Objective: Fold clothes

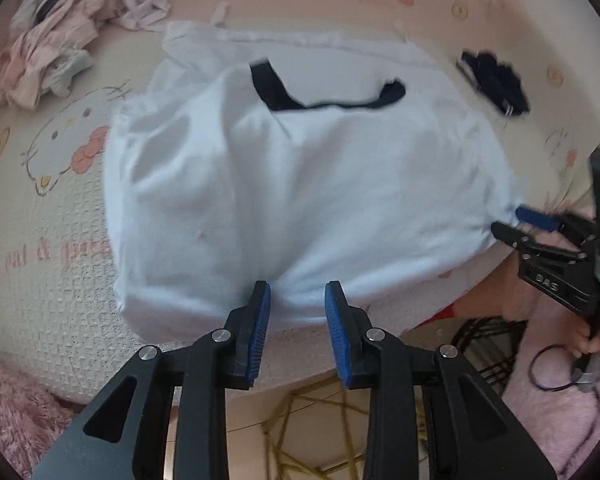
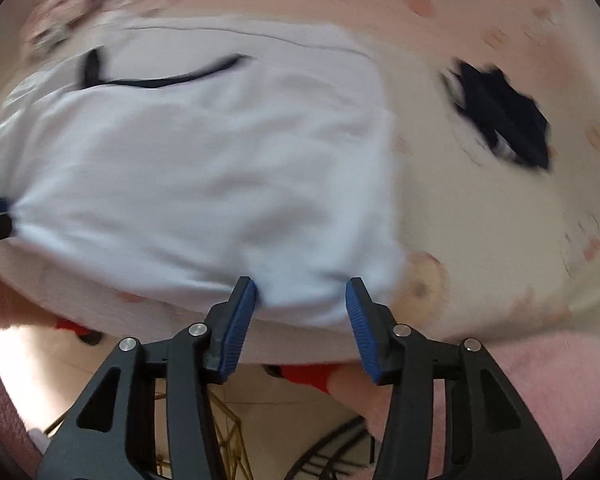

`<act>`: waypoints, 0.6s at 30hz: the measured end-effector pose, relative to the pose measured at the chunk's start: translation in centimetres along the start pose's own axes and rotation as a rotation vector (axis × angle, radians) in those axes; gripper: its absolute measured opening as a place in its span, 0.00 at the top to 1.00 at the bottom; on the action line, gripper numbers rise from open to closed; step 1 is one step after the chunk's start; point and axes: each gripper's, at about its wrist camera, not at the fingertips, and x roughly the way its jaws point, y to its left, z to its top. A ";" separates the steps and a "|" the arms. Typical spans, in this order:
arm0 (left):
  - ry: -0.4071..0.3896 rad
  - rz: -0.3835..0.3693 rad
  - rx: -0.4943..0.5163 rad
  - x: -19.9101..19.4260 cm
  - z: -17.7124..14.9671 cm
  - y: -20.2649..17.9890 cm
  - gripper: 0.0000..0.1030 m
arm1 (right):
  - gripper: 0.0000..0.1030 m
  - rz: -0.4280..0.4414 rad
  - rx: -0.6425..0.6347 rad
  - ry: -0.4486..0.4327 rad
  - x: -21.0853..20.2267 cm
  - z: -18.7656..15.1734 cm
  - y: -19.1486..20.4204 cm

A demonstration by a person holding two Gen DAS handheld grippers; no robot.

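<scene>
White cotton shirt with dark collar [image 1: 300, 184] lies folded on the cartoon-print sheet [image 1: 52, 208]; left gripper [image 1: 298, 300] and right gripper [image 2: 302, 296] both spread, unclamped at its near hem.

Cartoon-cat printed cover [image 1: 52, 148], pink fluffy rug [image 1: 16, 408], pale floor [image 2: 268, 416].

this is looking like a home, most likely a bedroom. a soft cream and pink cover [image 1: 52, 208] printed with cartoon cats, bows and doughnuts is lying spread over the work surface. a heap of pink and grey clothes [image 1: 60, 40] is sitting at its far corner. a fluffy pink rug [image 1: 16, 404] is showing at the edges, with a pale tiled floor [image 2: 268, 412] lying below.
</scene>
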 end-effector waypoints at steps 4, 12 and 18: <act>-0.115 -0.027 -0.058 -2.1 1.0 1.2 0.69 | 0.55 0.097 0.094 -0.090 -1.3 0.5 -1.2; -0.109 -0.039 -0.240 -1.0 1.6 6.2 0.69 | 0.55 0.058 0.104 0.001 2.1 1.9 -0.5; -0.082 -0.010 -0.221 -0.2 2.1 6.4 0.69 | 0.55 -0.004 0.046 0.035 1.5 0.9 0.3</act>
